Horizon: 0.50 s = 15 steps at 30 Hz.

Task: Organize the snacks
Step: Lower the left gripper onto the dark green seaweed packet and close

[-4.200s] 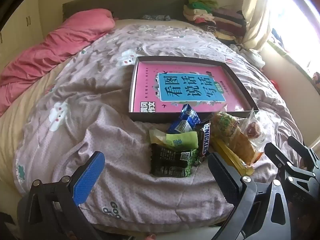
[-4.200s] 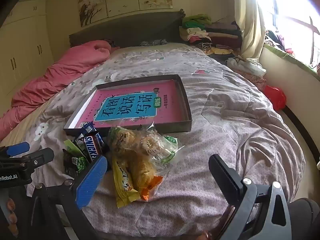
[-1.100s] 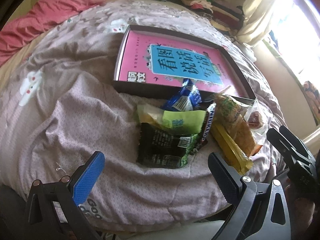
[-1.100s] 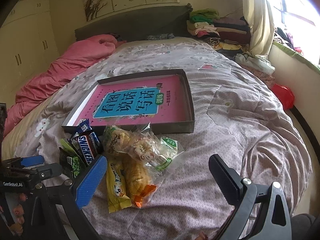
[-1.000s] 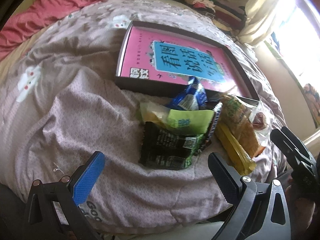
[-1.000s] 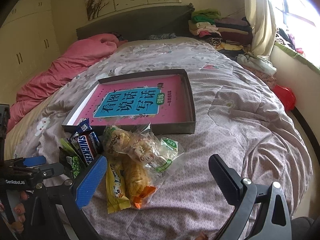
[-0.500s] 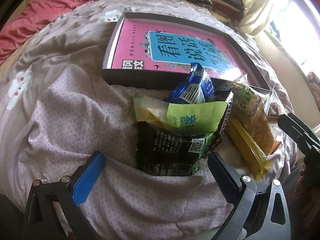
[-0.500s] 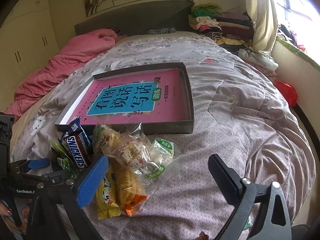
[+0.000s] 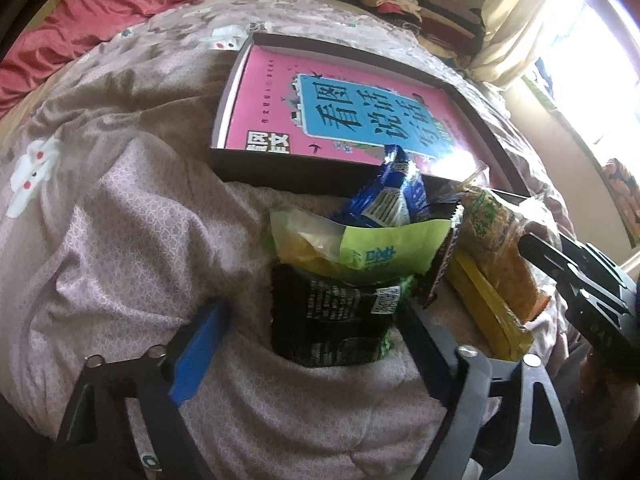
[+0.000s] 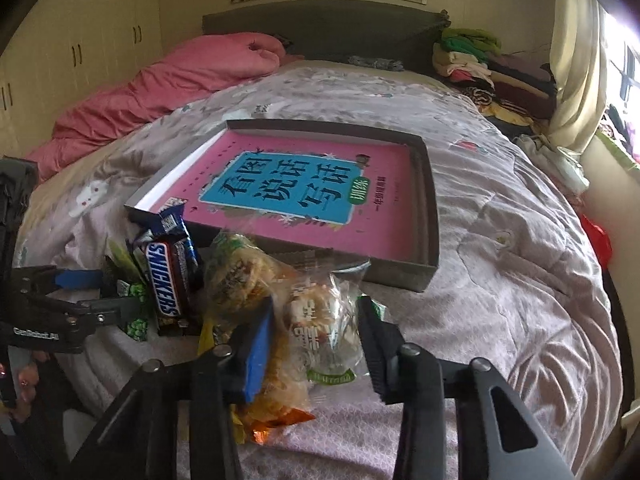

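Note:
A pile of snacks lies on the bed in front of a shallow dark box (image 9: 280,168) lined with a pink book. My left gripper (image 9: 308,332) is open, its jaws on either side of a black-and-green packet (image 9: 332,320). A light-green packet (image 9: 360,248) and a blue wrapper (image 9: 394,196) lie behind it. My right gripper (image 10: 316,332) has closed in on a clear bag of pastries (image 10: 324,328), its pads at both sides. A Snickers bar (image 10: 166,280) and a cracker bag (image 10: 240,276) lie to the left.
The box (image 10: 424,216) sits mid-bed on a purple quilt (image 10: 500,280). A pink duvet (image 10: 160,92) is bunched at the far left. Folded clothes (image 10: 480,64) are stacked by the headboard. The bed edge is just below the snacks.
Both grippers moved forward into the snack pile. The left jaws narrowed around the black packet. The right jaws narrowed onto the clear pastry bag.

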Each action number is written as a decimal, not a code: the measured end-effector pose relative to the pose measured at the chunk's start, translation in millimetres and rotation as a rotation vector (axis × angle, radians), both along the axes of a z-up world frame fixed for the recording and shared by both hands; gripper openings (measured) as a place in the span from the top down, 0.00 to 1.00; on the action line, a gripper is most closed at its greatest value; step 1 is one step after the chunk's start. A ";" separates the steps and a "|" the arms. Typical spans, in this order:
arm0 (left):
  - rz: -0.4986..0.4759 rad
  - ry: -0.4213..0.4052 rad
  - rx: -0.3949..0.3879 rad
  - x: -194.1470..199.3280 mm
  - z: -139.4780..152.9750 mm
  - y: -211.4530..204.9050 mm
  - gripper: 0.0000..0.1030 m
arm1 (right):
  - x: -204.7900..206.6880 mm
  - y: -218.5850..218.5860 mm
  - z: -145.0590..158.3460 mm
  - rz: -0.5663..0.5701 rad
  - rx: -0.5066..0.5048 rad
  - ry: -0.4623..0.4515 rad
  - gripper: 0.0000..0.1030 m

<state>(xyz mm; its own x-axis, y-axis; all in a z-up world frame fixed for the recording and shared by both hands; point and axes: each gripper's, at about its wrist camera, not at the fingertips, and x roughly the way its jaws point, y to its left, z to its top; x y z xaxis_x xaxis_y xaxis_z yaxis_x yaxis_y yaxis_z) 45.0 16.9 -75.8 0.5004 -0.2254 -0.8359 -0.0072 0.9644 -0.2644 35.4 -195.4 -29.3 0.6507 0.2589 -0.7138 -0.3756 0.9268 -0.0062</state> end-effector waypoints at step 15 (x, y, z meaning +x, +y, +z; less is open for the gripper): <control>-0.035 0.012 -0.107 -5.7 3.0 11.8 0.58 | -1.7 -17.1 13.5 -0.038 0.102 -0.031 0.62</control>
